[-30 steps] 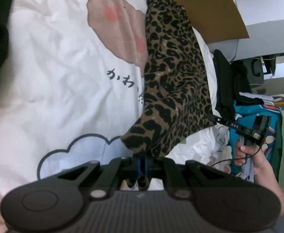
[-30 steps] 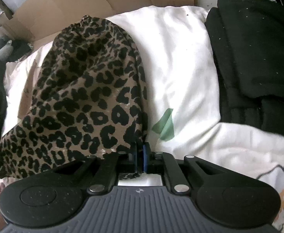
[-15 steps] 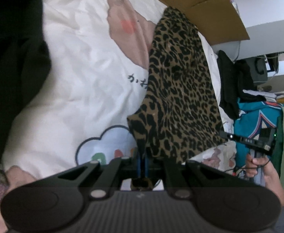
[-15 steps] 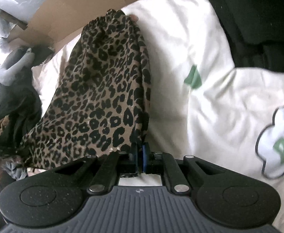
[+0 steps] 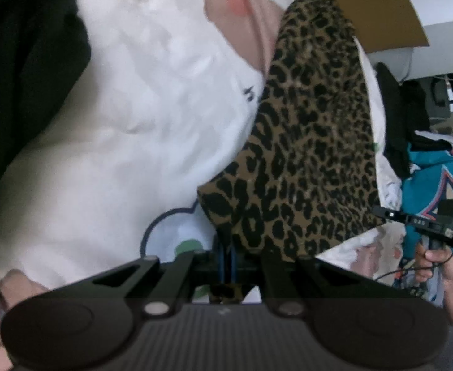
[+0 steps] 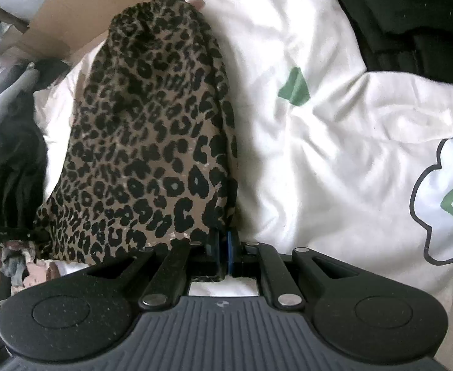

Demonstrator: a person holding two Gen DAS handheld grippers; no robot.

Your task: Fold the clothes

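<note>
**On the bed: both grippers pinching the leopard cloth**

Over a white duvet (image 6: 334,142) printed with clouds and green shapes, a leopard-print garment (image 6: 152,142) is lying stretched out, its gathered end reaching toward a cardboard box (image 6: 81,9) at the far side. The near edge of the garment is lifting off the duvet where the two tools are gripping it.

The right gripper (image 6: 223,247) is pointing steeply down, its blue-padded jaws pressed nearly together on the garment's near corner, at the edge beside the bare duvet. The left gripper (image 5: 226,256) is doing the same at the other near corner (image 5: 217,204), jaws all but closed with a fold of leopard cloth running down between them. In the left wrist view the garment (image 5: 313,142) is hanging taut between the two pinched corners, and the right hand (image 5: 440,266) is showing at the far right, wrapped round its handle.

A black garment (image 6: 412,15) is lying on the duvet to the right of the leopard cloth, well apart from it. More dark clothes (image 6: 13,154) are piling up at the left, and a teal garment (image 5: 437,185) is sitting beyond the duvet's edge in the left wrist view.
</note>
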